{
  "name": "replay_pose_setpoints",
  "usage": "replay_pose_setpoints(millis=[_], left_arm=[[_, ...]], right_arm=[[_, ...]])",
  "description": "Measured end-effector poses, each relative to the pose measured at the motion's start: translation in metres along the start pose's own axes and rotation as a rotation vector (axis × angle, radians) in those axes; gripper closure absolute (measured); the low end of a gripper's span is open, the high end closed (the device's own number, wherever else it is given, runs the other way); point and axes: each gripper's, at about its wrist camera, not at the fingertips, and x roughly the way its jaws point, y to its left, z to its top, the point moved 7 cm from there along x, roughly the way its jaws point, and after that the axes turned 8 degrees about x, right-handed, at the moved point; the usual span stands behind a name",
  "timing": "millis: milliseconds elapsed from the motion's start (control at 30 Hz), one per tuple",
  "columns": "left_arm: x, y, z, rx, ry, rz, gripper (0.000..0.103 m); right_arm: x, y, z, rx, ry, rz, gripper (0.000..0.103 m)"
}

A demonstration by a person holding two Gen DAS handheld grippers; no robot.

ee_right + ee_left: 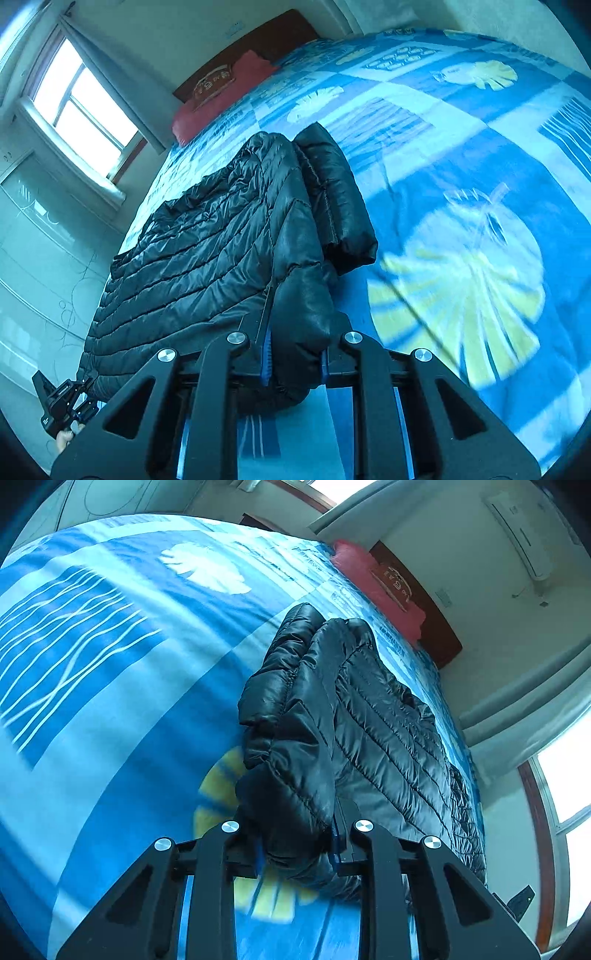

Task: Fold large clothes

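A black quilted puffer jacket (388, 720) lies on a blue patterned bedspread (110, 701). One sleeve (284, 664) is folded along its left side. My left gripper (297, 845) is shut on a bunched part of the jacket's near edge, and the padded fabric fills the gap between the pads. In the right wrist view the same jacket (207, 240) stretches away to the left, with the sleeve (340, 199) along its right side. My right gripper (295, 354) is shut on the jacket's near corner. The left gripper (62, 402) also shows at the lower left there, at the jacket's other end.
The bedspread (461, 147) spreads wide on the side away from the jacket. A red pillow (225, 96) lies against a dark wooden headboard (258, 37) at the far end. A window (81, 103) and a pale wardrobe (29, 240) stand beyond the bed's edge.
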Motion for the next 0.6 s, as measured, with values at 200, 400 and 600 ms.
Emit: replay_pose_setpoints(millis=[200, 400, 600], left_arm=[[-0.029, 0.008, -0.021, -0.009, 0.005, 0.003, 0.078], [-0.035, 0.012, -0.033, 0.007, 0.016, 0.008, 0.078], [-0.031, 0.013, -0.031, 0.014, 0.019, 0.017, 0.076]], right_arm=[[-0.027, -0.012, -0.029, -0.005, 0.028, -0.001, 0.085], [-0.035, -0.024, -0.047, -0.010, 0.048, -0.010, 0.085], [-0.029, -0.032, -0.050, 0.021, 0.049, 0.000, 0.081]])
